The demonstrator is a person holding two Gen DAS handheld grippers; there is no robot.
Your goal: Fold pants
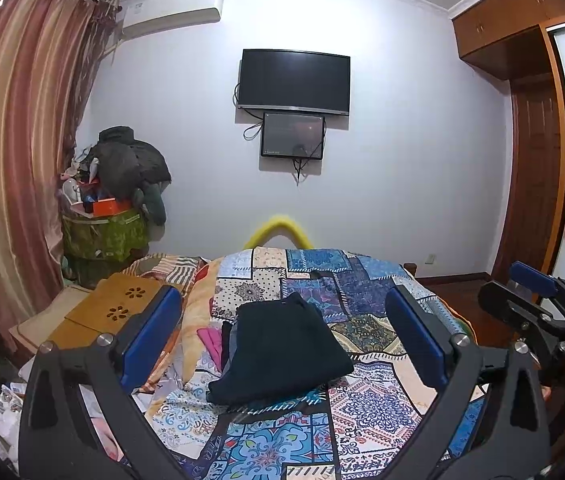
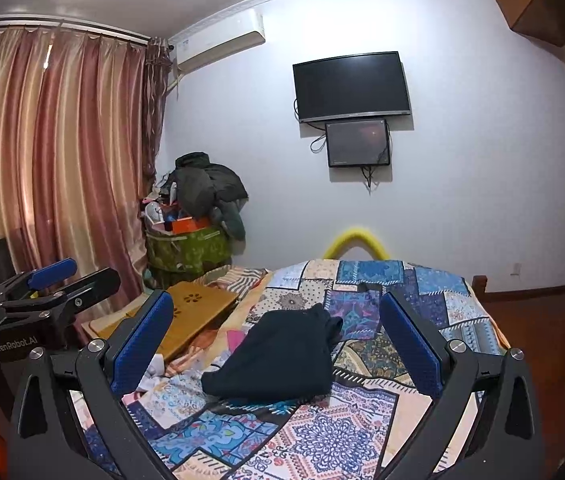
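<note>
Dark navy pants (image 1: 282,350) lie folded into a compact rectangle on the patchwork bedspread (image 1: 366,404); they also show in the right wrist view (image 2: 278,358). My left gripper (image 1: 282,330) is open and empty, held above and in front of the pants, its blue pads (image 1: 150,332) wide apart. My right gripper (image 2: 278,330) is also open and empty, at a similar height above the pants. Each gripper shows at the edge of the other's view: the right one (image 1: 538,300), the left one (image 2: 54,284).
A wooden lap tray (image 1: 110,312) and loose colourful clothes (image 1: 210,340) lie left of the pants. A green bin piled with dark clothes (image 1: 114,200) stands by the curtain (image 1: 14,140). A TV (image 1: 294,80) hangs on the far wall. A wardrobe (image 1: 530,120) stands at right.
</note>
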